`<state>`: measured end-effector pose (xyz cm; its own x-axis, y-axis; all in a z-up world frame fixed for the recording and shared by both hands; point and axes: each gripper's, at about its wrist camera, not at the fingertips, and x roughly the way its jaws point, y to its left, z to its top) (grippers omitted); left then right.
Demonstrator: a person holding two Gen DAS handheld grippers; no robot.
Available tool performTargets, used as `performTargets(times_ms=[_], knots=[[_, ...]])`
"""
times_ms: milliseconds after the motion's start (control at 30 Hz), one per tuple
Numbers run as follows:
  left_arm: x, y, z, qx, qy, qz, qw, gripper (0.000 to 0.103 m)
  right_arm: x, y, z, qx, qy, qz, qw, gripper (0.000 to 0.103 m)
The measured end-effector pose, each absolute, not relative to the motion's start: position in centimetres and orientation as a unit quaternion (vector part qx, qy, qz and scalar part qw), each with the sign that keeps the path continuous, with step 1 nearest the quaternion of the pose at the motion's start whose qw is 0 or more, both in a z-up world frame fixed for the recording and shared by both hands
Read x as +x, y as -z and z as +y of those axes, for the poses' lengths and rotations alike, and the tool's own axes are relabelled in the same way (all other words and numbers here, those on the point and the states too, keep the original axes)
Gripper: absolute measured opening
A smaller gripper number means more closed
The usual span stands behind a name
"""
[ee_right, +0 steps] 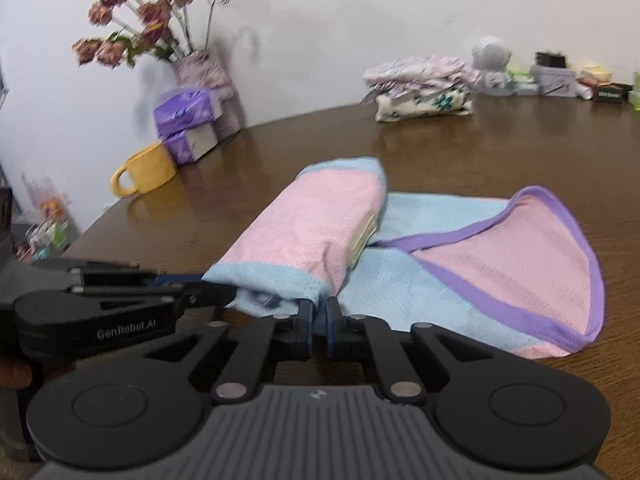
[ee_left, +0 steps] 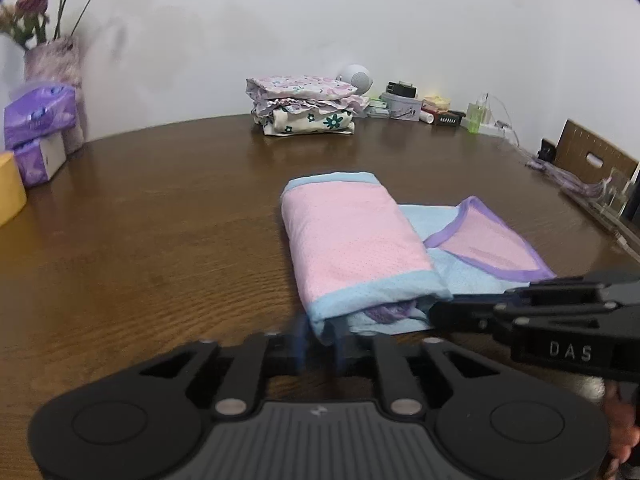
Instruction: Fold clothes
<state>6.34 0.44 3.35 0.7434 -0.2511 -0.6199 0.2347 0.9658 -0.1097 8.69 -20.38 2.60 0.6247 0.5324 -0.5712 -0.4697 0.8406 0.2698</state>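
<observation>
- Garment (ee_left: 352, 248): pink mesh with light-blue bands and purple binding, lying on the near-centre of the table. Its left part is folded over into a thick pink roll; the right part lies flat, light blue, with a pink purple-edged flap (ee_right: 516, 264) turned up on it. A pale label (ee_right: 362, 236) shows on the side of the roll.
- Right gripper (ee_right: 320, 316): at the near blue hem of the roll. The jaws are drawn nearly together and pinch that hem, the cloth bunched just above them.
- Left gripper (ee_left: 320, 340): at the near left corner of the same hem. The fingers are blurred; the cloth's corner lies between them, the jaws partly apart, and whether the pads press on it cannot be told. In the right wrist view it comes in from the left, touching the roll's near end.
- Table (ee_left: 160, 240): dark brown wood grain, glossy.
- Stack of folded clothes (ee_left: 304, 106): floral prints, far centre, close to the wall, well apart from the garment.
- White round device (ee_left: 358, 78): just behind the stack's right side.
- Small boxes and tins (ee_left: 404, 104): row along the far right by the wall.
- Purple tissue packs (ee_left: 40, 128): far left, stacked.
- Yellow mug (ee_right: 144, 170): near the tissue packs, on their near side.
- Vase of dried flowers (ee_right: 204, 68): behind the tissue packs, against the wall.
- Cardboard piece (ee_left: 596, 156): far right edge, upright.
</observation>
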Motion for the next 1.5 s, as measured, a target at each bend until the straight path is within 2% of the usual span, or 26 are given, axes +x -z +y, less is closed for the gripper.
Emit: performTargets(times_ms=[33,67,100,133,167,233,400,467,633,733,800,867,900,967,1100,1167,1233,1300,1433,1500], knots=[[6.0,-3.7,0.8,-0.021,0.141,0.326,0.934,0.049,8.5,-2.7,-20.5,0.051,-0.286,0.332,0.898,0.020],[5.7,-4.1,1.2,-0.029,0.148,0.318,0.936,0.054,8.2,-2.9,-20.8,0.056,-0.294,0.330,0.895,0.029],[5.6,-4.5,1.6,-0.039,0.152,0.311,0.937,0.057,8.0,-3.2,-21.1,0.063,-0.299,0.326,0.895,0.049],[5.5,-5.0,2.1,-0.052,0.155,0.305,0.938,0.066,7.8,-3.5,-21.5,0.073,-0.301,0.321,0.895,0.053],[5.7,-5.3,2.5,-0.068,0.154,0.301,0.939,0.076,7.8,-3.7,-21.8,0.084,-0.303,0.316,0.895,0.053],[6.7,-5.7,3.2,-0.107,0.145,0.300,0.937,0.080,8.3,-4.1,-22.4,0.115,-0.304,0.310,0.893,0.054],[10.5,-5.0,4.1,-0.170,0.154,0.346,0.910,0.078,11.2,-3.2,-22.6,0.164,-0.274,0.330,0.888,0.052],[11.3,-4.4,4.2,-0.176,0.163,0.360,0.902,0.068,12.1,-2.6,-22.6,0.182,-0.270,0.345,0.880,0.050],[12.0,-3.2,4.3,-0.180,0.175,0.385,0.888,0.050,12.5,-1.5,-22.7,0.206,-0.266,0.361,0.870,0.031],[12.2,-3.0,4.6,-0.187,0.176,0.387,0.886,0.050,12.4,-1.3,-22.6,0.209,-0.269,0.363,0.867,0.028],[12.4,-3.3,5.0,-0.202,0.181,0.387,0.881,0.057,12.4,-1.5,-22.5,0.207,-0.273,0.363,0.867,0.029],[13.0,-3.9,5.3,-0.213,0.181,0.386,0.879,0.072,12.5,-2.0,-22.8,0.214,-0.273,0.356,0.868,0.039],[13.5,-4.3,5.4,-0.215,0.177,0.385,0.880,0.072,12.8,-2.3,-22.9,0.211,-0.269,0.351,0.872,0.043],[14.5,-5.0,5.2,-0.206,0.173,0.382,0.884,0.072,13.4,-2.9,-23.0,0.207,-0.260,0.342,0.879,0.043],[16.4,-5.1,4.5,-0.191,0.175,0.385,0.886,0.070,15.3,-3.2,-22.5,0.209,-0.257,0.346,0.878,0.043],[17.0,-4.5,4.1,-0.195,0.181,0.397,0.879,0.060,15.7,-3.0,-22.1,0.203,-0.253,0.352,0.878,0.043],[17.5,-3.9,3.8,-0.200,0.183,0.408,0.872,0.058,15.8,-2.8,-21.7,0.193,-0.247,0.357,0.880,0.043],[17.8,-3.5,3.6,-0.201,0.180,0.412,0.870,0.051,15.9,-2.6,-21.4,0.193,-0.245,0.361,0.879,0.042],[18.0,-3.2,3.7,-0.205,0.177,0.412,0.870,0.042,16.1,-2.4,-21.1,0.194,-0.245,0.361,0.878,0.030],[18.0,-3.3,3.8,-0.207,0.180,0.409,0.870,0.041,16.1,-2.4,-21.1,0.193,-0.245,0.360,0.879,0.030]])
